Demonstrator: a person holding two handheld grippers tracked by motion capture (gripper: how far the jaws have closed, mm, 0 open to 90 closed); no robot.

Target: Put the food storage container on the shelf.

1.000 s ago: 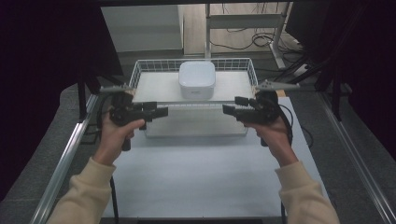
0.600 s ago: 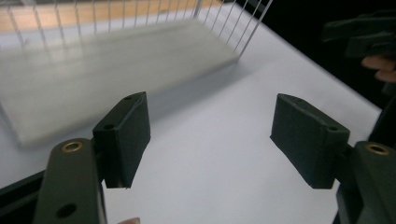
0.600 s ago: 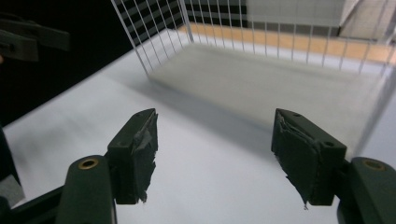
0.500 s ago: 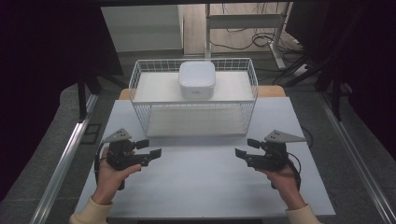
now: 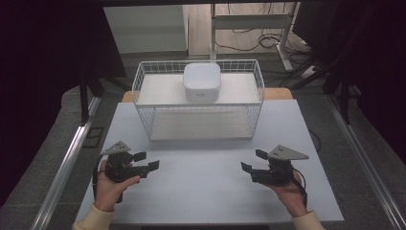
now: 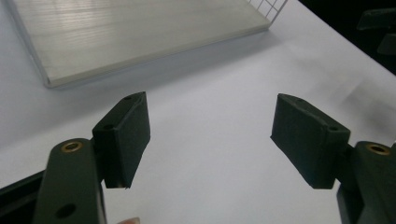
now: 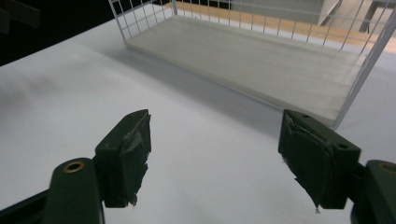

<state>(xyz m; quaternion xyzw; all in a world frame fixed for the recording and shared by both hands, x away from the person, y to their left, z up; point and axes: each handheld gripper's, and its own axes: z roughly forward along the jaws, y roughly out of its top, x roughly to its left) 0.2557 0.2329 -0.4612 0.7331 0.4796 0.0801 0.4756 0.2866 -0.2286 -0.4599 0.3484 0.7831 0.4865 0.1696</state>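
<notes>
Both grippers low over the table — nothing held.
Left gripper (image 5: 146,161) and right gripper (image 5: 254,160) gape wide, near the wire basket (image 5: 143,76).

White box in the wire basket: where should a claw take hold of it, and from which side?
Grip the white box across its left and right sides, coming straight down from above. The wire basket walls block a level approach, and the box's top stands open and clear.

White table (image 5: 210,191), grey floor (image 5: 57,139), cables (image 5: 249,40) behind, dark surrounds.
</notes>
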